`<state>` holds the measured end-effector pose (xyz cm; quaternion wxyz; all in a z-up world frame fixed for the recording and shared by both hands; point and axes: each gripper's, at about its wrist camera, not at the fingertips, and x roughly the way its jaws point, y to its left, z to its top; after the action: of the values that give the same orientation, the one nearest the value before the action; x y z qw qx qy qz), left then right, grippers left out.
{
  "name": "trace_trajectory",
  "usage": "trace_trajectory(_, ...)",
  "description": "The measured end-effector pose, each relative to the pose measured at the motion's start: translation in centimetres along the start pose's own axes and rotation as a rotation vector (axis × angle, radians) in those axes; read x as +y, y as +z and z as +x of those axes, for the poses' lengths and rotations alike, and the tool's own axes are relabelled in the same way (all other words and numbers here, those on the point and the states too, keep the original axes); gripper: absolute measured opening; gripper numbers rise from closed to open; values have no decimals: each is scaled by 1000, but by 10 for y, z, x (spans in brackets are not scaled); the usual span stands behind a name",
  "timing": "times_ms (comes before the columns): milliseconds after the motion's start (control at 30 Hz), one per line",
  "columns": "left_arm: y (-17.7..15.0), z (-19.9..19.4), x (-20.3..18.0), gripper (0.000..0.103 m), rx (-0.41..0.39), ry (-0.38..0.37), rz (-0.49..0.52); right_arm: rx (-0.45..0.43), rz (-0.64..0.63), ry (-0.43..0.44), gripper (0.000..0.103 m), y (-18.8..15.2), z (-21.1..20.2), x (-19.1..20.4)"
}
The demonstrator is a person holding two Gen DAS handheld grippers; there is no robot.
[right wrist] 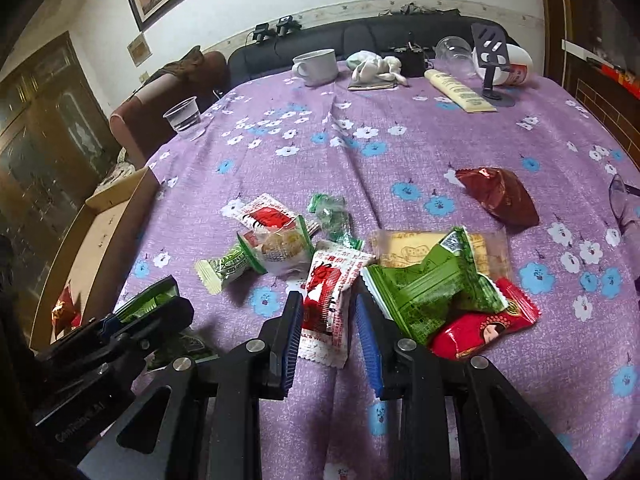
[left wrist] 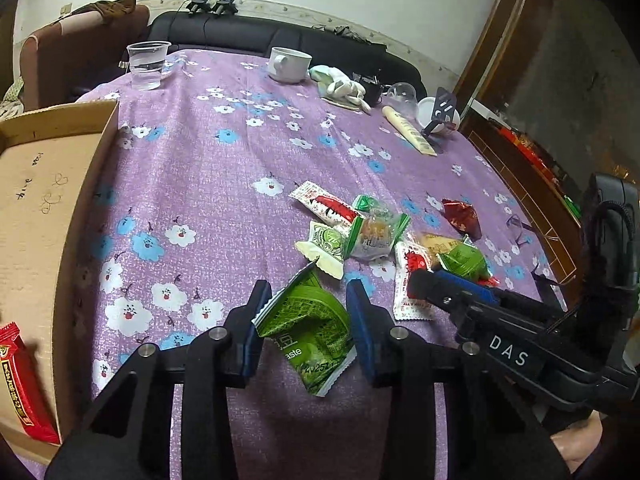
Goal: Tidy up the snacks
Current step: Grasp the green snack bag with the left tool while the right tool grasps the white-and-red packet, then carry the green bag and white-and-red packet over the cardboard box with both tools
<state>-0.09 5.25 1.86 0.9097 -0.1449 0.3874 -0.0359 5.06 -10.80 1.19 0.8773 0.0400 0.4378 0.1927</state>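
A pile of wrapped snacks [left wrist: 360, 232] lies on the purple flowered tablecloth [left wrist: 224, 200]. My left gripper [left wrist: 308, 294] is shut on a green snack packet [left wrist: 310, 320], which buckles between the blue pads. My right gripper [right wrist: 328, 308] straddles a white and red packet [right wrist: 330, 296] lying on the cloth, with gaps on both sides. Beside it lie a green packet [right wrist: 428, 292], a red packet [right wrist: 480, 328] and a dark red one [right wrist: 500, 196]. A cardboard box [left wrist: 44, 216] stands at the left and holds a red snack bar [left wrist: 20, 380].
At the far side of the table stand a plastic cup of water [left wrist: 147, 65], a white mug [left wrist: 289, 64], a white glove [left wrist: 342, 86], a cream tube [left wrist: 408, 130] and a phone stand [right wrist: 492, 64]. A black sofa [left wrist: 260, 34] lies behind. Glasses [right wrist: 624, 204] lie at the right edge.
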Motion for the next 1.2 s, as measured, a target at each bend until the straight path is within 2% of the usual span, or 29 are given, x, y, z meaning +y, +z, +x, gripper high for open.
trace_trajectory(67,-1,4,1,37,23,-1,-4,-1,-7,-11,42,1,3,3)
trace_trajectory(200,-1,14,4,40,76,3,-26,12,-55,-63,43,4,13,13)
trace_trajectory(233,-2,14,4,40,74,2,-25,15,-66,-85,41,3,16,14)
trace_trajectory(300,-2,14,2,40,78,-3,-16,3,-109,-145,27,1,16,20)
trace_trajectory(367,-2,13,2,37,72,-14,-14,-10,-124,-171,22,-2,14,20)
trace_trajectory(467,-2,5,3,32,33,-26,-18,-36,-95,-145,20,-1,6,16)
trace_trajectory(633,-1,-8,-2,32,-44,-7,13,-108,-69,-84,20,0,-13,16)
trace_trajectory(867,1,-10,-1,32,-58,-5,13,-138,-67,-49,20,0,-21,20)
trace_trajectory(1200,0,-11,-5,32,-69,-7,27,-165,-72,-55,20,-1,-24,23)
